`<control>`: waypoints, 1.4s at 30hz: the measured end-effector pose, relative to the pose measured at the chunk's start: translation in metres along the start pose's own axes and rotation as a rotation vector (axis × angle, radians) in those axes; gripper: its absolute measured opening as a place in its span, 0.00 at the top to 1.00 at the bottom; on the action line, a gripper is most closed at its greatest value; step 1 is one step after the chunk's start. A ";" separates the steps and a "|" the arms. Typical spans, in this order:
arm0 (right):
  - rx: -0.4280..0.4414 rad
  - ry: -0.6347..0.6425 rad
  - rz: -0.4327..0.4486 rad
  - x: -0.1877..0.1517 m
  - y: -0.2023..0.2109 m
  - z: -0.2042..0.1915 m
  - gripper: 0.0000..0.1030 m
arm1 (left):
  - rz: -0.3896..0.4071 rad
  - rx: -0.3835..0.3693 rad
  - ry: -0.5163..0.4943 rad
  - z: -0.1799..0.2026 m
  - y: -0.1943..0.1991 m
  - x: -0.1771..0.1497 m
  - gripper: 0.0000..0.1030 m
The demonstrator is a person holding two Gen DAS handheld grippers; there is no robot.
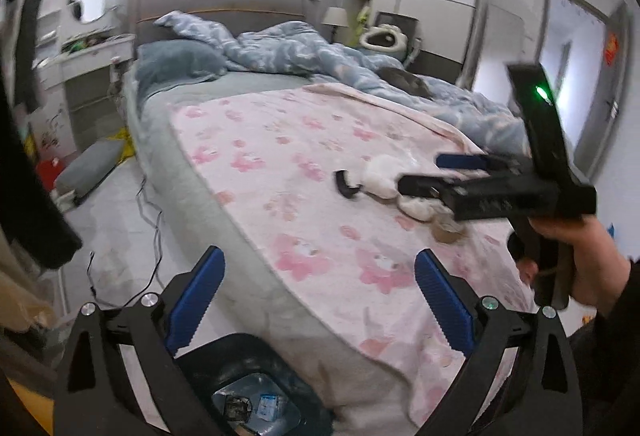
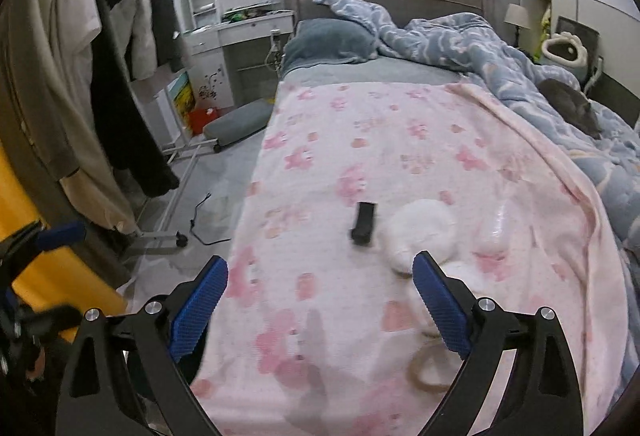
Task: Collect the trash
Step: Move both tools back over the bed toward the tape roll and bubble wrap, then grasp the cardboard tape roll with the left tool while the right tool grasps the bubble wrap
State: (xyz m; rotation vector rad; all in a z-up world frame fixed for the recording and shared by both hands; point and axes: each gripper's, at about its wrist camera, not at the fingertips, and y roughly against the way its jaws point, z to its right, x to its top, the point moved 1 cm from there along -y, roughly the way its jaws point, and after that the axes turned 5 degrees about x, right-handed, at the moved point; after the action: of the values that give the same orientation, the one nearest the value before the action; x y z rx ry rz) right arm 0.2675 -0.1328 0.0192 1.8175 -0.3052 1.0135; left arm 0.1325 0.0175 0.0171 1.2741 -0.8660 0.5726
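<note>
on the pink flowered blanket [image 2: 360, 140] lies everything that matters, so i'll place things by it. off its left edge, down on the floor, a trash bin with a dark liner [image 1: 256, 392] stands against the side of the bed, a few scraps and wrappers in its bottom; the left gripper [image 1: 320, 300] hangs right above that bin, its blue-padded jaws spread wide with nothing between them. a black cable [image 1: 152, 236] trails over the floor further left of the blanket, near a grey cushion [image 1: 90, 166]. on the blanket itself, toward its middle, sits a small black object [image 2: 364, 222], blurred, so what it is i cannot tell. just right of it is crumpled white tissue [image 2: 424, 232], and just right of that a clear plastic piece [image 2: 496, 228]. nearer the foot end of the blanket, close to the tissue, lies a tan ring like a roll of tape [image 2: 428, 368]. the right gripper [image 2: 320, 300] is above the blanket, near the tissue, jaws released and wide apart, gripping nothing; its right finger overlaps the tissue in its own view, though whether it touches i cannot tell. past the blanket's right edge lies a rumpled blue duvet [image 2: 460, 36] with a dark cat-like shape [image 2: 572, 104] resting on it
</note>
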 end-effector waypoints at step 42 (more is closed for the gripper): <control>-0.050 -0.225 -0.013 0.008 -0.029 0.163 0.08 | -0.221 -0.360 -0.254 0.150 -0.183 0.006 0.33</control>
State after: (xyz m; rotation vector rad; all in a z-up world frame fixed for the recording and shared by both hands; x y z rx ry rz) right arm 0.3720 -0.2553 -0.0191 1.8878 -0.4508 0.7852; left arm 0.2443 -0.1697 -0.0749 1.1043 -0.9718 0.0728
